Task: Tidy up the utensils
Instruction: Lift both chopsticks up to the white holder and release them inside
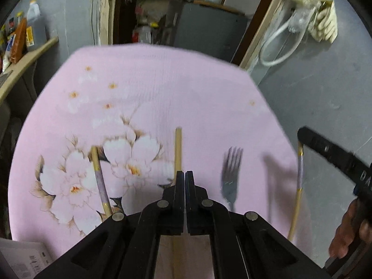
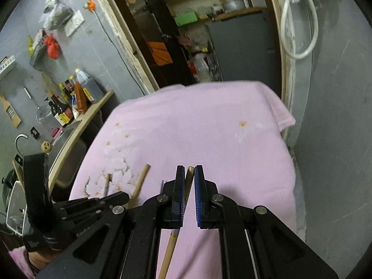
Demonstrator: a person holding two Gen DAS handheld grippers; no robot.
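A pink flowered cloth (image 1: 186, 88) covers the table. In the left wrist view my left gripper (image 1: 185, 174) is shut and empty over a plain wooden chopstick (image 1: 178, 146). A chopstick with a purple band (image 1: 99, 179) lies to its left, a metal fork (image 1: 230, 176) to its right. In the right wrist view my right gripper (image 2: 188, 171) is shut on a gold-tipped chopstick (image 2: 187, 183) and holds it above the cloth; this chopstick also shows at the right in the left wrist view (image 1: 298, 186). The left gripper (image 2: 93, 205) sits at lower left there.
A counter (image 2: 93, 111) with sauce bottles (image 2: 67, 100) stands to the left of the table. A doorway with shelves (image 2: 197, 23) lies beyond the far edge. A grey wall with a white hose (image 2: 300, 23) is on the right. White paper (image 1: 21, 258) lies at the near left.
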